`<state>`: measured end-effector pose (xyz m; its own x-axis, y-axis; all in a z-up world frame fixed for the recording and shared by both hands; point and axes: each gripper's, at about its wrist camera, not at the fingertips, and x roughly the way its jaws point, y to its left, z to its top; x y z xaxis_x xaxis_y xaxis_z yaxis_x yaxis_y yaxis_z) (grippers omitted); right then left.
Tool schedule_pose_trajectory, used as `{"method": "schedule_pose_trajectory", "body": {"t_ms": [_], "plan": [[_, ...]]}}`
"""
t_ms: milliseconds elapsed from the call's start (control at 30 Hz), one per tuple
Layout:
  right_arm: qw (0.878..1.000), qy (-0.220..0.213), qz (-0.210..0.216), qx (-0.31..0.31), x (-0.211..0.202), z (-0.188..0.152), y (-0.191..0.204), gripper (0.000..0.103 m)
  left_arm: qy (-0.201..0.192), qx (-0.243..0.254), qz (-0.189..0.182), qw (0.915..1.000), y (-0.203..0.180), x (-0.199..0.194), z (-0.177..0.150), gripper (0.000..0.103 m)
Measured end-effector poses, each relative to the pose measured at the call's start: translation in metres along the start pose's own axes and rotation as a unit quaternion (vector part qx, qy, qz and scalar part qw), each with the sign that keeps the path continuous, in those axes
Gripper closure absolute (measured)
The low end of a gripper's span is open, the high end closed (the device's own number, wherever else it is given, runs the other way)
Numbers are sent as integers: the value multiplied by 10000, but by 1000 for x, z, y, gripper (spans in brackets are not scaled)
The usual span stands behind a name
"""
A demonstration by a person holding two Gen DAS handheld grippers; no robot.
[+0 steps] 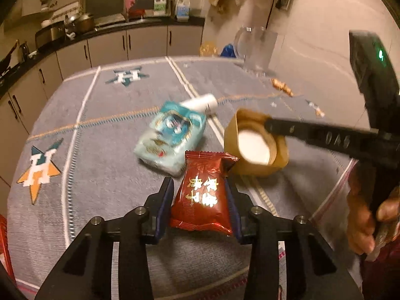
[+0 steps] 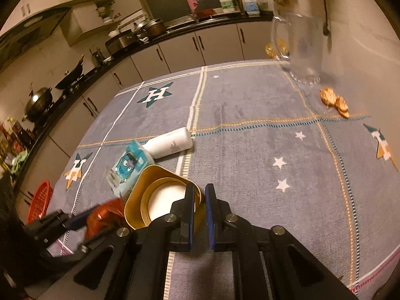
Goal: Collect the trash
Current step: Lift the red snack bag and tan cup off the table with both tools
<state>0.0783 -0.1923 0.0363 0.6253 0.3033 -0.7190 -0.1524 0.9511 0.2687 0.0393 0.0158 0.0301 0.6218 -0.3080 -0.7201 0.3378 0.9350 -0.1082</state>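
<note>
My left gripper (image 1: pixel 200 186) is shut on a red snack packet (image 1: pixel 203 195) and holds it over the grey tablecloth; the packet also shows in the right wrist view (image 2: pixel 105 216). My right gripper (image 2: pixel 199 191) is shut on the rim of a tan paper cup (image 2: pixel 160 197) with a white inside, tilted above the cloth; the cup also shows in the left wrist view (image 1: pixel 255 145). A light-blue tissue pack (image 1: pixel 172 136) and a white bottle (image 1: pixel 200 103) lie on the cloth beyond.
A clear glass pitcher (image 2: pixel 300 50) stands at the table's far right. Brown cookie pieces (image 2: pixel 335 101) lie near it. A red basket (image 2: pixel 40 200) sits off the table's left edge. Kitchen counters with pots run behind.
</note>
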Motion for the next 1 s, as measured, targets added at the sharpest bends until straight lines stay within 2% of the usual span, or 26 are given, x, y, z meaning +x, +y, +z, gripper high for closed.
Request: {"method": "schedule_pose_trajectory", "body": {"t_ms": [100,167,333,633,1000], "plan": [[9999,-18,-26,-136,1,-3,8,94,-260,-114,204,9994,8,-9,2,64],[9998,39,37,-212,4,-6,13,94,-341,-279,178,9989,16,-13,3,63],[9992,21,13,-409,5,-10,23,94,-585,-498,516,9957,30,-19,8,63],[9980,-12,220,-595,3,-14,35,94,-559,-773,613,9936,41,-20,8,63],[9977,-47,329,-590,-20,-21,53,94,-717,-799,936,9898,43,-65,-3,63]]}}
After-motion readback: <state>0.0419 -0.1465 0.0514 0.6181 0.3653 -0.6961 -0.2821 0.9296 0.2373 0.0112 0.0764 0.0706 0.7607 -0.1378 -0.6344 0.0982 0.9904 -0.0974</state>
